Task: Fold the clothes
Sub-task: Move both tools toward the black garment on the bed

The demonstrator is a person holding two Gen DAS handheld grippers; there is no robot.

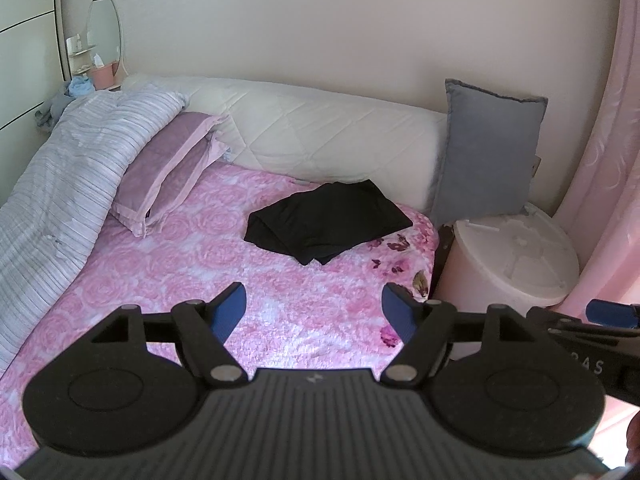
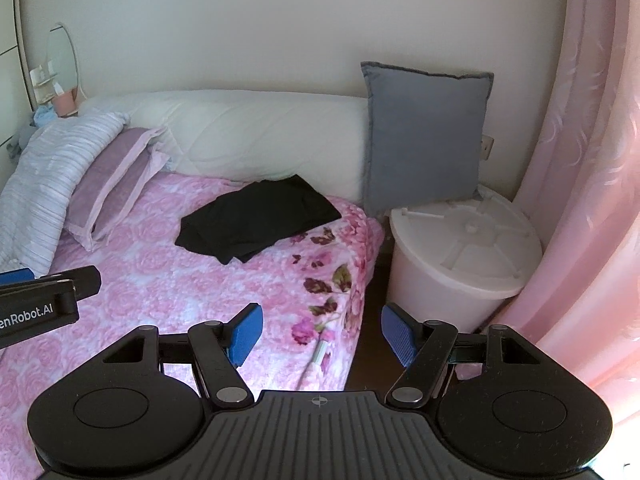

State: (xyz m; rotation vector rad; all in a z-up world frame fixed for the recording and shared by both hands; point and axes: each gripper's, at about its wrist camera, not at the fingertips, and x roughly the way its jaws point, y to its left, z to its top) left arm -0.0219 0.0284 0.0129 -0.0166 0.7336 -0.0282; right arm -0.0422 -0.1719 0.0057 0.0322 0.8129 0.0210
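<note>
A black garment (image 1: pixel 328 220) (image 2: pixel 258 216) lies folded into a flat bundle on the pink floral bed cover (image 1: pixel 192 276) (image 2: pixel 160 276), near the bed's far right corner. My left gripper (image 1: pixel 314 312) hovers open over the cover, well short of the garment, with nothing between its blue pads. My right gripper (image 2: pixel 322 334) is open too and empty, held over the bed's right edge. In the left wrist view the right tool shows at the right edge. In the right wrist view the left tool shows at the left edge.
A white bolster (image 1: pixel 320 136) runs along the wall, with a grey cushion (image 1: pixel 484 152) leaning at its right end. A purple pillow (image 1: pixel 168 172) and a striped quilt (image 1: pixel 60 184) lie on the left. A white lidded bin (image 2: pixel 464 256) and a pink curtain (image 2: pixel 580 200) stand right of the bed.
</note>
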